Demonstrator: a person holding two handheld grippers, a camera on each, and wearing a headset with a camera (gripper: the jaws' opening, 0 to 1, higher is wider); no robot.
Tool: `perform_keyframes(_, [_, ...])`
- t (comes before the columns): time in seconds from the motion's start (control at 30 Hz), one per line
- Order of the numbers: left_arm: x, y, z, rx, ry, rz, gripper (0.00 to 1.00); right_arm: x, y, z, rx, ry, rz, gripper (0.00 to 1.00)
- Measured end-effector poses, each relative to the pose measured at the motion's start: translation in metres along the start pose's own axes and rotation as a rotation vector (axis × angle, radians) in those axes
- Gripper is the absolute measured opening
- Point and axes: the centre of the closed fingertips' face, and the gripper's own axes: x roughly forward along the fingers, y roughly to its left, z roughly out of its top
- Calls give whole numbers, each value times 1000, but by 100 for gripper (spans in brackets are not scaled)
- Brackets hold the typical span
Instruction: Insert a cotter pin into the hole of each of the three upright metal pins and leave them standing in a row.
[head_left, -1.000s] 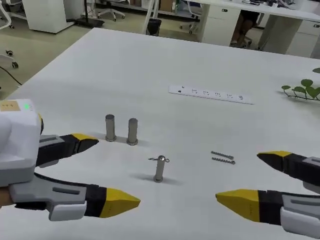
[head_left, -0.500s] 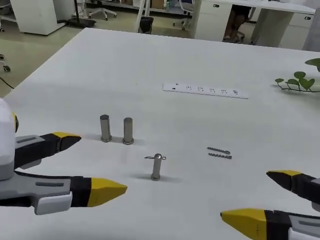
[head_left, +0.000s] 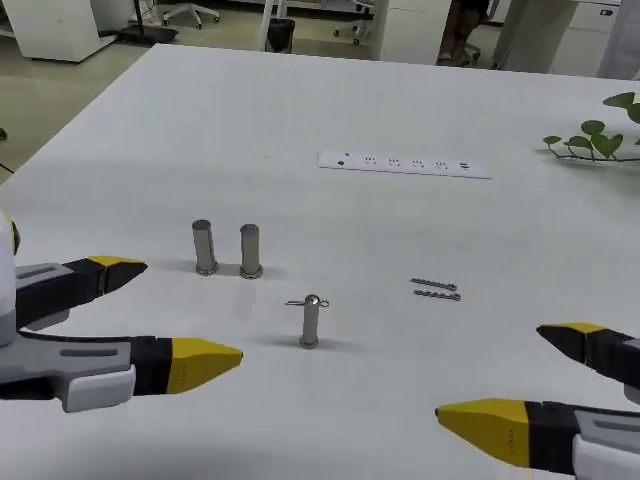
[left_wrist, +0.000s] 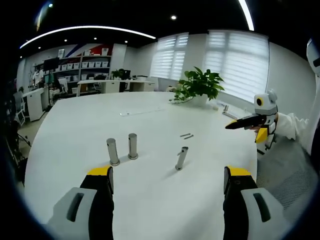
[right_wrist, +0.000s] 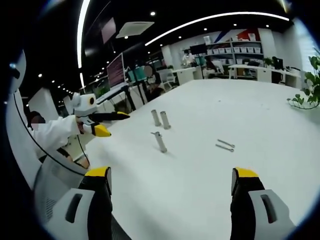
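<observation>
Three upright metal pins stand on the white table (head_left: 300, 120). Two bare pins (head_left: 204, 247) (head_left: 250, 250) are side by side at the left. A third pin (head_left: 310, 321) stands nearer me with a cotter pin (head_left: 302, 302) through its top hole. Two loose cotter pins (head_left: 436, 289) lie to the right. My left gripper (head_left: 160, 312) is open at the near left, empty. My right gripper (head_left: 520, 385) is open at the near right, empty. The same pins (left_wrist: 120, 148) (right_wrist: 160, 119) show in both gripper views, with the fitted pin (left_wrist: 181, 158) (right_wrist: 160, 141) apart from them.
A white power strip (head_left: 404, 164) lies farther back on the table. A potted plant (head_left: 592, 138) stands at the far right edge. Office desks, chairs and a seated person are beyond the table's far edge.
The head camera has tipped, shifting the scene up and left. Both grippers have drawn back toward me and sit lower in view; the pins have stayed put.
</observation>
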Motion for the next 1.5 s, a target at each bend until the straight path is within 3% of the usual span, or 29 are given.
perform_keyframes(0.17, [4, 14, 4, 1, -3, 26, 90, 0, 2, 0, 5, 1, 2, 98])
perform_keyframes(0.4, [12, 44, 15, 2, -29, 98, 88, 0, 3, -2, 5, 13, -2, 98])
perform_keyframes(0.83, [31, 85, 18, 6, -25, 191, 70, -3, -2, -7, 12, 31, -16, 97])
perform_keyframes(1.07, [46, 100, 17, -6, -23, 207, 54, -4, -6, -11, 19, 50, -24, 96])
perform_keyframes(1.27, [62, 114, 10, 6, 9, 236, 51, -4, -7, -15, 24, 65, -25, 96])
perform_keyframes(1.5, [74, 113, 4, 1, 21, 218, 38, -2, -9, -22, 37, 85, -25, 95])
